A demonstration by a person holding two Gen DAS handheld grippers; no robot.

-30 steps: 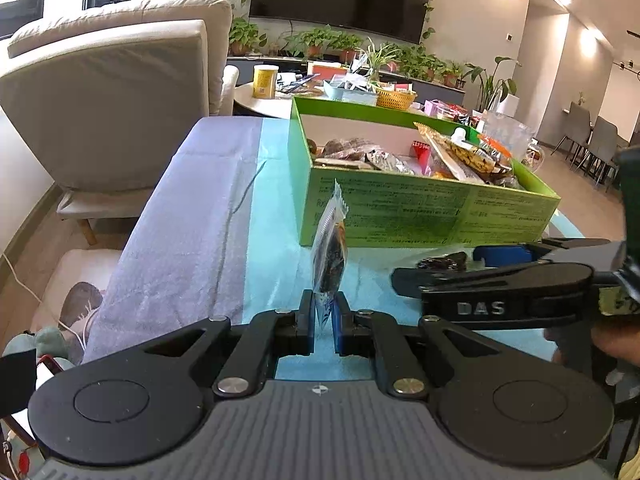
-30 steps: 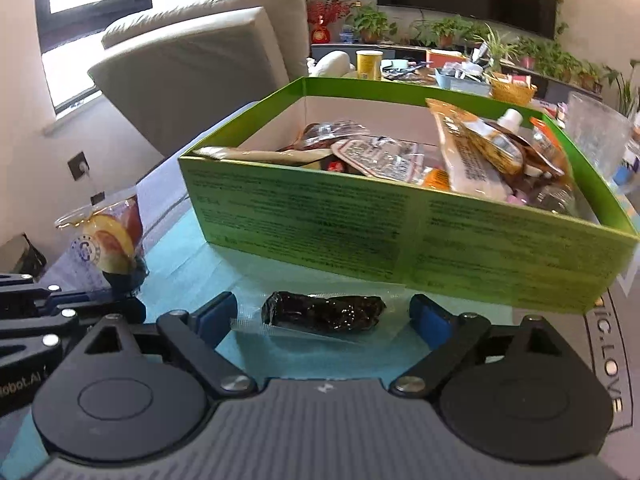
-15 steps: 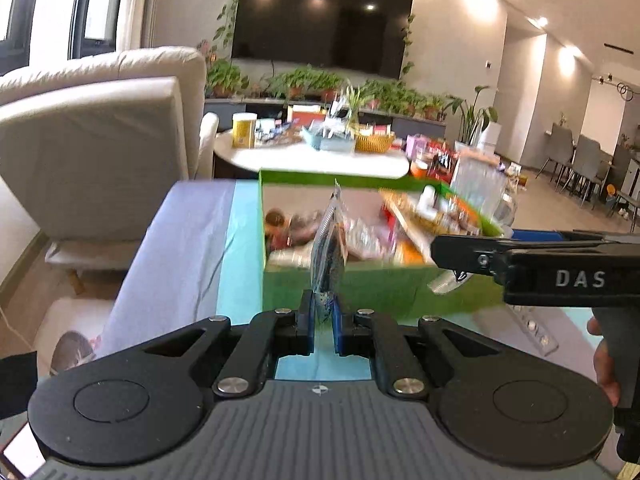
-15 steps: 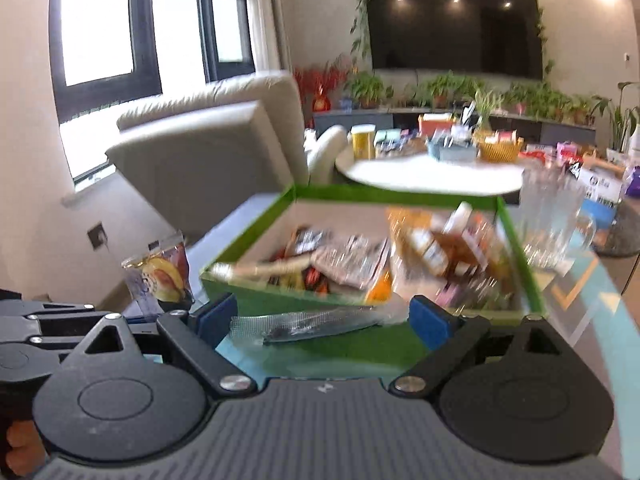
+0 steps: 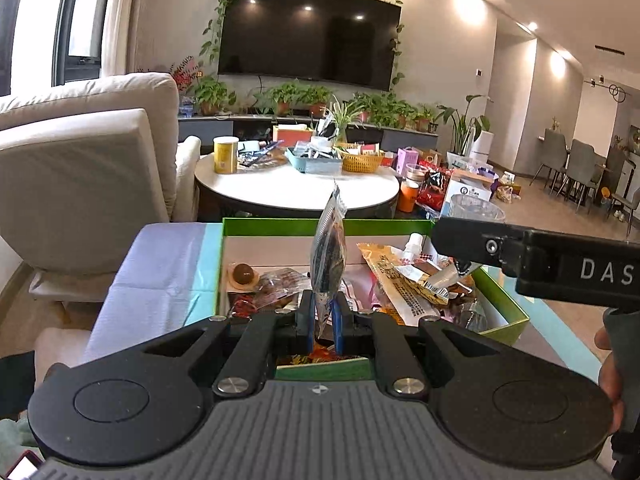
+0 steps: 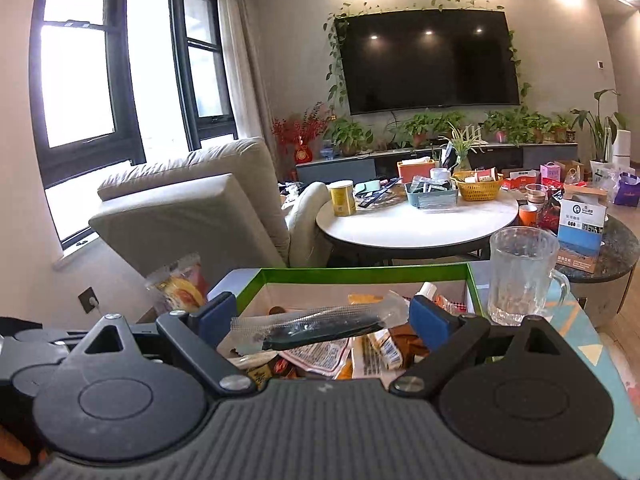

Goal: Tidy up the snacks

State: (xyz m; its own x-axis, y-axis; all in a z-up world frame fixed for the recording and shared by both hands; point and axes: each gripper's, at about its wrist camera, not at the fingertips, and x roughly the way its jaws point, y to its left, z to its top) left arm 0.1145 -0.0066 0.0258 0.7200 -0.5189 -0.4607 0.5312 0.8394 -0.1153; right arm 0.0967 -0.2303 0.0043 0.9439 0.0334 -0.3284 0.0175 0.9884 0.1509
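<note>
My left gripper (image 5: pixel 322 326) is shut on a small snack packet (image 5: pixel 329 256), held upright above the near edge of the green box (image 5: pixel 320 226). The box is full of mixed snacks (image 5: pixel 404 280). My right gripper (image 6: pixel 316 320) has its blue pads wide apart, with a clear wrapper holding a dark snack (image 6: pixel 320 326) spanning between them, above the box (image 6: pixel 360 274). The left gripper's packet shows at the left of the right wrist view (image 6: pixel 178 286). The right gripper's body shows in the left wrist view (image 5: pixel 532 256).
A glass mug (image 6: pixel 520 276) stands right of the box. A beige armchair (image 5: pixel 80 168) is at the left. A round white table (image 5: pixel 296 190) with a yellow can, baskets and clutter stands behind the box.
Both grippers have risen and moved forward from the table in front of the box to above it. The right gripper has lifted the dark snack wrapper off the table.
</note>
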